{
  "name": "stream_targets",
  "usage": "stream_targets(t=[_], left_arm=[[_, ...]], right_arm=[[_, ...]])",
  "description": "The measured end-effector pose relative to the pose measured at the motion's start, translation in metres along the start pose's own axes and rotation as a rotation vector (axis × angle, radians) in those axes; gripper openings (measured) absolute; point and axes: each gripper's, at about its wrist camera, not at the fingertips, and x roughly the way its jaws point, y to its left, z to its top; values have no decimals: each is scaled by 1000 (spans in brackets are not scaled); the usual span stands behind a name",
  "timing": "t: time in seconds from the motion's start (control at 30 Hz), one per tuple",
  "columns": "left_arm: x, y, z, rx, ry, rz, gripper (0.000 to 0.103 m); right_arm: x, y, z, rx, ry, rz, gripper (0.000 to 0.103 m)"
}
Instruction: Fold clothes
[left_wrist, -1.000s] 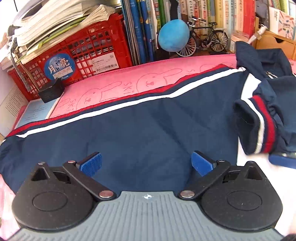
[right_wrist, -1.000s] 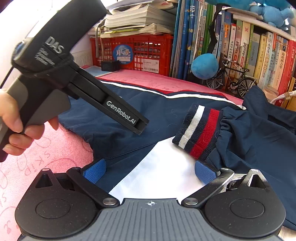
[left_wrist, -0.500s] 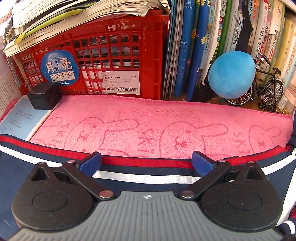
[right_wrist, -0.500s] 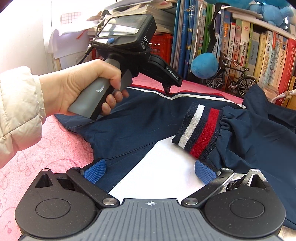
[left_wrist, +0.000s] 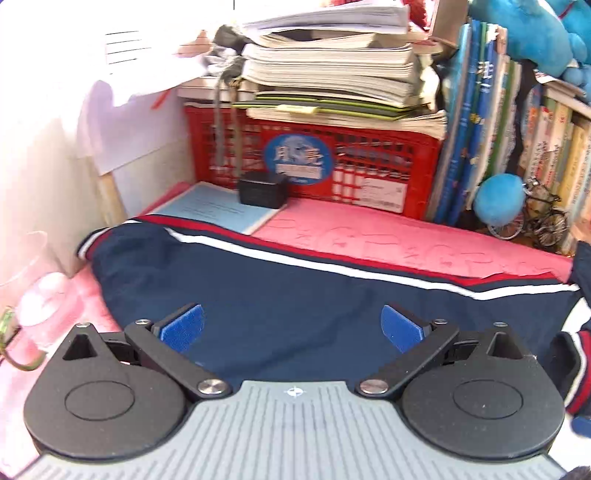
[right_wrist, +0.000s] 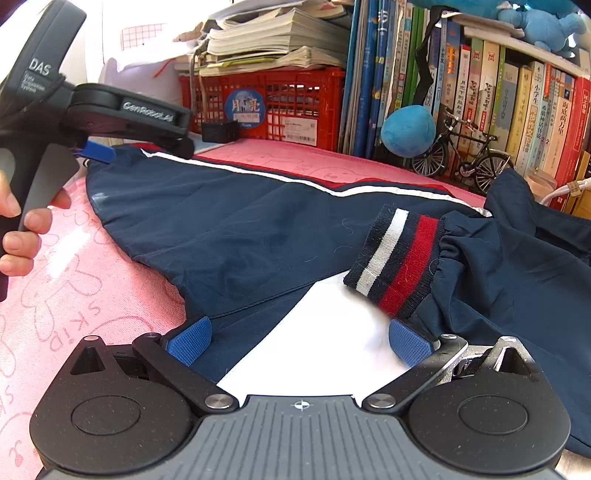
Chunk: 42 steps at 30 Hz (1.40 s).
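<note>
Over navy jacket (left_wrist: 295, 295), left tool (left_wrist: 291, 326) wide apart, right tool (right_wrist: 299, 341) wide, both empty

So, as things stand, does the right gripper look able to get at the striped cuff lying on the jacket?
Probably yes. The right gripper is open and empty, and the striped cuff lies just ahead on the jacket, uncovered. The left gripper is off at the far hem, out of the way.
</note>
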Motion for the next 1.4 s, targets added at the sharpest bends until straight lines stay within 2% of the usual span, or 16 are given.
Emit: stream_targets(t=[0.07,0.2,0.33,0.4,0.6,0.63,0.73,0.77,0.83,0.9,0.97,1.03,1.1,1.27,1.4], left_arm=[[11,14,1,-24,36,54,103],[36,37,4,-130,76,102,103],[70,39,4,-207,136,198,103],[78,44,6,-253,116,200,103],[90,49,11,-281,49,177,102],[88,51,9,-304,32,180,101],[83,54,6,-338,-9,219,81],[82,55,6,-345,-15,220,81],[81,58,4,-364,-25,210,82],[80,62,3,-383,-35,199,92],[80,64,2,-396,-41,180,103],[82,60,4,-375,-26,190,103],[85,56,5,-350,-10,208,103],[90,48,7,-300,22,239,103],[93,46,8,-282,36,250,103]], right_arm=[[0,0,0,0,0,0,103],[0,1,0,-2,0,-2,103],[0,1,0,-2,0,-2,103],[0,1,0,-3,0,-2,103],[0,1,-1,-3,0,-3,103],[0,1,-1,-3,0,-2,103],[0,2,-2,-3,0,-3,103],[-1,2,-2,-4,0,-4,103],[-4,0,-2,3,-10,5,103],[-11,-4,-2,14,-32,28,103],[-29,-8,6,-14,-131,39,103],[-35,-9,25,-84,-210,-62,103],[-20,-12,50,-101,-205,-150,103],[45,-59,92,82,-77,-107,103],[87,-74,107,144,-19,-131,103]])
